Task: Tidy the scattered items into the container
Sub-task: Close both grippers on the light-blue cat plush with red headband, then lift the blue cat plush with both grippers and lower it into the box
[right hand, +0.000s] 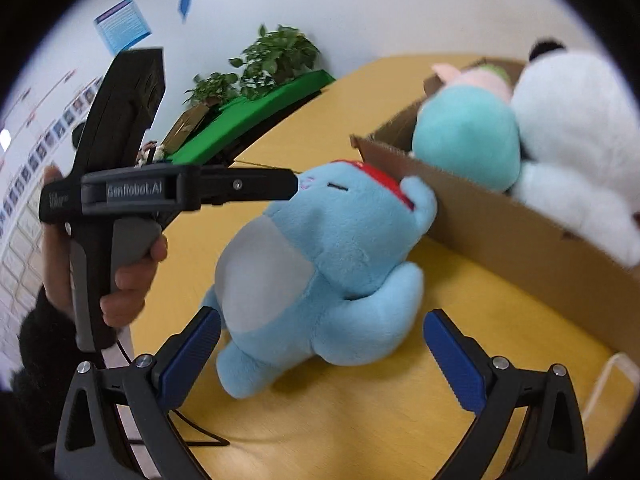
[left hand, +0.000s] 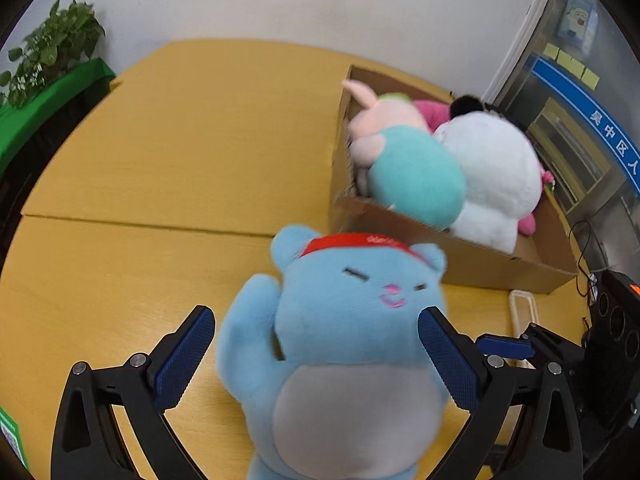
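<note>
A light blue plush bear [left hand: 352, 320] with a red headband and grey belly lies on the yellow table [left hand: 180, 152], its head against the cardboard box [left hand: 480, 264]. My left gripper [left hand: 316, 316] stands open with the bear between its blue pads; the right pad is at its cheek. From the side, the left gripper [right hand: 292, 186] reaches the bear's face [right hand: 332, 208]. My right gripper [right hand: 320, 332] is open too, with the bear's lower body just ahead of its fingertips. The box [right hand: 500, 224] holds a teal plush [left hand: 416, 176], a white plush [left hand: 496, 168] and a pink one [left hand: 380, 116].
Potted plants [left hand: 56, 48] and a green cloth [left hand: 48, 112] stand beyond the table's far left edge. A white strip [left hand: 520, 312] lies beside the box, and black equipment [left hand: 616, 320] with cables is at the right. A hand [right hand: 132, 280] holds the left gripper's handle.
</note>
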Action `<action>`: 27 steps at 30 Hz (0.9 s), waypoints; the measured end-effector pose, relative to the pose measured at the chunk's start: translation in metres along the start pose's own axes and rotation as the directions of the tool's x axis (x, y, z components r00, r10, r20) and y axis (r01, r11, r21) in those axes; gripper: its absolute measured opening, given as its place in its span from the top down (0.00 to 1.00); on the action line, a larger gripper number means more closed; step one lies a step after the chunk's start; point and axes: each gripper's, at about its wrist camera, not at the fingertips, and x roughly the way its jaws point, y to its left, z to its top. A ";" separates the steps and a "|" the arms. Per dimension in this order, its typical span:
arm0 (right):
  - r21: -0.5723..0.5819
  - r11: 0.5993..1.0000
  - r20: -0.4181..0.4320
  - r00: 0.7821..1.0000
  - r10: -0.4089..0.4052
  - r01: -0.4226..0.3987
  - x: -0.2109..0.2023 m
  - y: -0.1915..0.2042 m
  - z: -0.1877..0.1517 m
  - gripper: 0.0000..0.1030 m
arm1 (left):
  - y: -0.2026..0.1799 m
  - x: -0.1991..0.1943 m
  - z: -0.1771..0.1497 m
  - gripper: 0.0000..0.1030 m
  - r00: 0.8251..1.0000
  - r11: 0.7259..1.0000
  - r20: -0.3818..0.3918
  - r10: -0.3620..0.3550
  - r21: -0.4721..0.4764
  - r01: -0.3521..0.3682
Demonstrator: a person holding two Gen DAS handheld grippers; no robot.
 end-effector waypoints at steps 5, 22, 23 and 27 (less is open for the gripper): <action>0.171 0.981 -0.038 0.995 -0.092 0.097 0.009 -0.033 -0.003 0.03 | 0.036 -0.004 -0.008 0.00 0.994 0.993 -0.002 -0.108 -0.045 0.108; 0.248 0.958 -0.085 0.989 -0.124 0.142 0.036 -0.035 -0.004 0.63 | 0.070 0.025 -0.019 0.61 0.972 0.977 -0.120 -0.203 -0.090 0.192; 0.246 0.959 -0.085 0.989 -0.125 0.142 0.036 -0.034 -0.005 0.64 | 0.069 0.025 -0.019 0.62 0.973 0.978 -0.119 -0.200 -0.089 0.190; 0.261 0.957 -0.079 0.991 -0.112 0.129 0.033 -0.036 -0.013 0.71 | 0.057 0.020 -0.022 0.69 0.979 0.987 -0.130 -0.159 -0.053 0.153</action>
